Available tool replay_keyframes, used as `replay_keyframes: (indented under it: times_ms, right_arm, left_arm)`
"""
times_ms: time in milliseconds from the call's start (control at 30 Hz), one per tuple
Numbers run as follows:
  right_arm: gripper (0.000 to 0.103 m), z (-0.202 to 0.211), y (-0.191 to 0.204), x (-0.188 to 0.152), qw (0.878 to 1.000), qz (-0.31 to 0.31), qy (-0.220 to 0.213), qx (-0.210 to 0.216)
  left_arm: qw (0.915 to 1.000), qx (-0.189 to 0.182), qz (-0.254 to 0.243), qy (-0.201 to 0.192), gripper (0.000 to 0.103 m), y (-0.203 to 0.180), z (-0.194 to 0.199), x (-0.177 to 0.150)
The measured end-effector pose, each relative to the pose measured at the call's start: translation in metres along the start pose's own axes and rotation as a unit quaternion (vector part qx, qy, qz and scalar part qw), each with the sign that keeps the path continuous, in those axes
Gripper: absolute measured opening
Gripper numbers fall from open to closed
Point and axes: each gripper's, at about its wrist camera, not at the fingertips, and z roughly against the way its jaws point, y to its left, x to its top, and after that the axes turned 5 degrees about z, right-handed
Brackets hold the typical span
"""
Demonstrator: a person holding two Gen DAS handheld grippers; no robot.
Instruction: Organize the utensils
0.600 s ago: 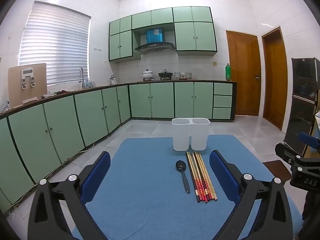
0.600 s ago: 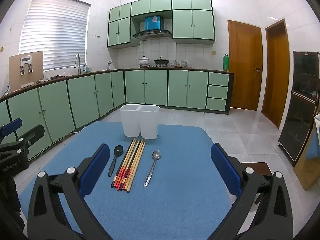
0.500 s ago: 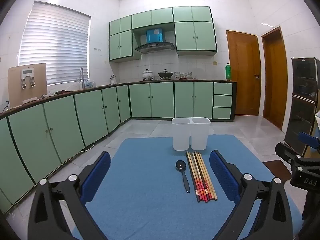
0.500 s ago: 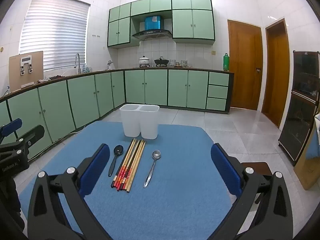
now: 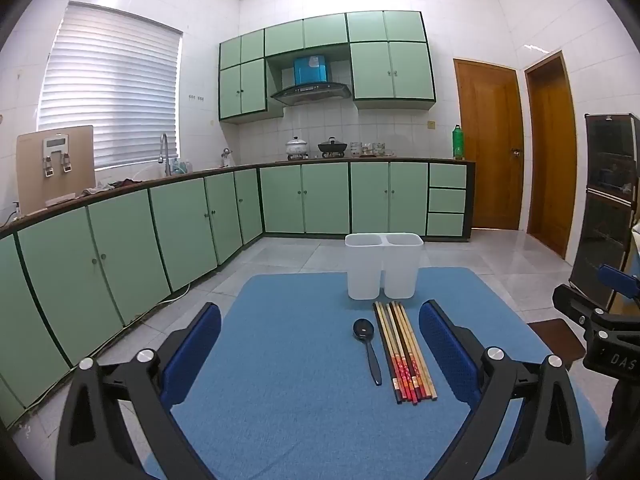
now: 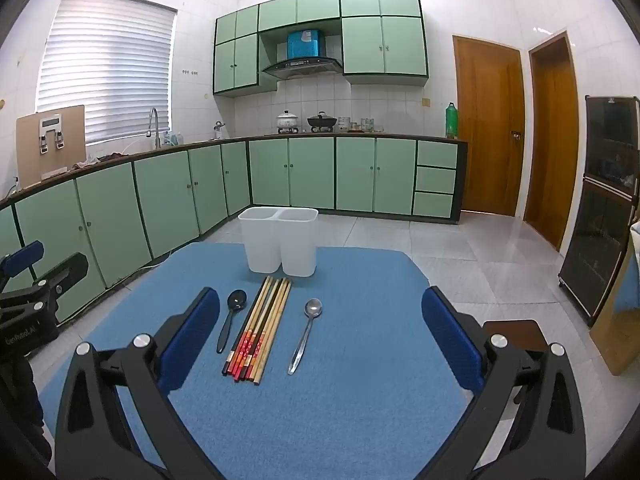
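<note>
The left gripper (image 5: pixel 320 352) hangs above the near edge of the blue table mat (image 5: pixel 280 400) with its blue-padded fingers (image 5: pixel 192 354) spread fully apart, nothing between them. The right gripper (image 6: pixel 320 344) is in the same state: fingers (image 6: pixel 450 336) released and wide, grasping nothing, tilted slightly downward over the mat (image 6: pixel 340 400).

In the right wrist view, three utensil groups lie flat on the mat ahead of the fingers, side by side, handles toward the camera:
- At 11 o'clock, a black spoon (image 6: pixel 231 318), bowl pointing away.
- Just right of it, a bundle of chopsticks (image 6: pixel 260 326), tan shafts with red-patterned and dark near ends, packed together and angled slightly toward 1 o'clock.
- At 12 o'clock, apart from the bundle, a metal spoon (image 6: pixel 305 334), bowl pointing away.

In the left wrist view, the black spoon (image 5: pixel 368 346) and the chopsticks (image 5: pixel 404 350) sit at 1 o'clock; the metal spoon is hidden behind the right finger.

Beyond the chopstick tips stands a white two-compartment utensil holder (image 6: pixel 279 246), upright near the far edge of the mat. Its interiors cannot be seen from this angle; nothing projects above either rim.

Farther off, green kitchen cabinets (image 6: pixel 312 176) line the wall.
</note>
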Motion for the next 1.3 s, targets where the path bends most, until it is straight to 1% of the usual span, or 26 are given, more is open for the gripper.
replay_keyframes:
  times_ms: [100, 167, 1300]
  right_arm:
    - [0.098, -0.0013, -0.0003, -0.0044, 1.0, -0.001, 0.0, 0.001]
    - [0.098, -0.0016, -0.0003, -0.0044, 1.0, -0.002, 0.0, 0.0]
    - [0.098, -0.0006, -0.0014, -0.0027, 1.0, -0.004, 0.0, 0.001]
  left_arm:
    - [1.0, 0.0, 0.0, -0.001, 0.097, 0.0022, 0.0025, -0.0009]
    - [1.0, 0.001, -0.001, 0.002, 0.097, -0.0056, -0.0041, -0.0007]
    - [1.0, 0.002, -0.002, 0.0, 0.097, -0.0006, -0.0058, 0.0002]
